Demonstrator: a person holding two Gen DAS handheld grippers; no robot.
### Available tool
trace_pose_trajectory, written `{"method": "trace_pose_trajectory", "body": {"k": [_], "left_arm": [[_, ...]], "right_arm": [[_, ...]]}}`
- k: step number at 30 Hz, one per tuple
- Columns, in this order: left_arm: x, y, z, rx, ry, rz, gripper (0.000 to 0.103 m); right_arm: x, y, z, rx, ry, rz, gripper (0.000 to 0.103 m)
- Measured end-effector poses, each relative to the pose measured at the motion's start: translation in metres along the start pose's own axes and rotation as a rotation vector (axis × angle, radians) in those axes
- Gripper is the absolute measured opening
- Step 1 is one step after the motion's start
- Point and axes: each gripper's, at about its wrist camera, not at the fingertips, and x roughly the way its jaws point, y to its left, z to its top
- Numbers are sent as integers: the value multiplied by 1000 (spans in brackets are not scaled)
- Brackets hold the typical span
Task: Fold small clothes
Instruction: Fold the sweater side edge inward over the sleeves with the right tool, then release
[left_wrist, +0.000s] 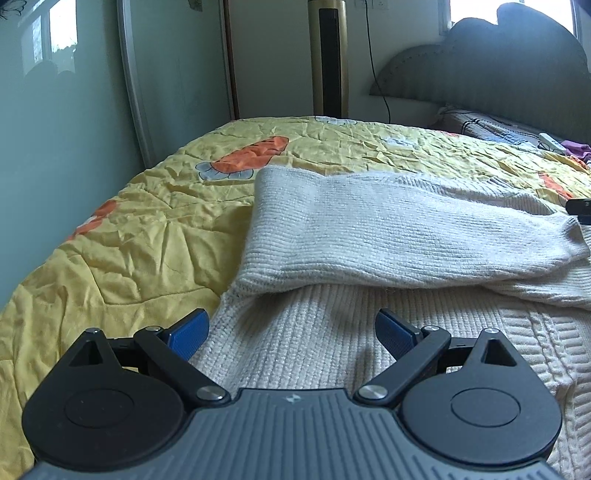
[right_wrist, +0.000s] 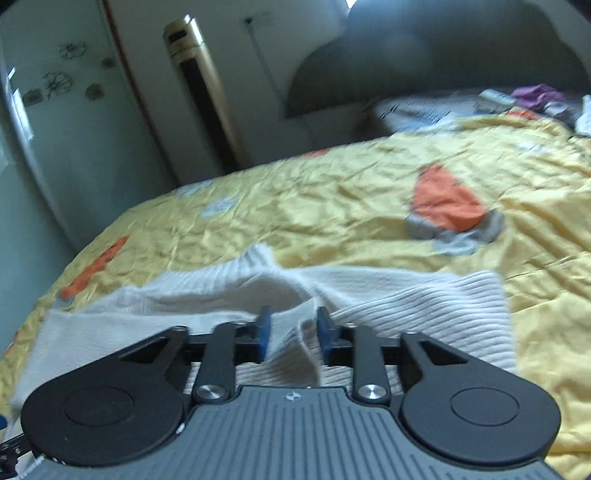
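Folded sleeve (left_wrist: 406, 236) lying crosswise just ahead of wide-open, empty left gripper (left_wrist: 291, 332); right gripper (right_wrist: 293, 332) part-open astride sweater (right_wrist: 424, 306) fold, not pinching.

Right wrist view blurred; sweater (left_wrist: 406, 229) runs off frame.

The yellow quilt (left_wrist: 122, 236) lies bare and open to the left of the cream sweater (left_wrist: 332, 354), and wide bare quilt also stretches beyond and to the right of it in the right wrist view. A green wall (left_wrist: 55, 166) closes the bed's left side. The headboard (left_wrist: 498, 66), a tall fan tower (left_wrist: 328, 59) and small clutter (left_wrist: 554, 144) block the far end
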Motion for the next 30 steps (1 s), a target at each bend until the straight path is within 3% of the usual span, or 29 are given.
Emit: {"method": "trace_pose_trajectory", "body": {"k": [3,6,9,11,13,15,16,19,24,30], "left_arm": [[1,-2,-1,7,2,5,98],[1,-2,-1,8,4,5,98],[0,-1,-1,5,6,2,98],[0,-1,-1,2,9,2,98],[0,0,-2,-4,12,-1,98],[-1,1,-3,-7,13,-3,98],[-2,1,-4,-9,13,-5,98],[-5,2,-6,-9,15,-9,98],[-9,1,-11,-5,20,-12,98],[-17,-1,-20,15,30,-24,98]], "right_arm": [[-12,10,-7,-67,-18,30,35],[-10,16,-13,-125,60,83,47],[-6,16,-18,-137,91,26,47],[-16,15,-18,-113,71,41,49],[-25,17,-20,-114,64,75,56],[-25,18,-25,-132,108,104,71],[-24,18,-29,-143,141,107,71],[-32,23,-41,-188,151,71,71],[-51,28,-54,-203,161,96,85],[-67,48,-76,-333,161,53,94]]}}
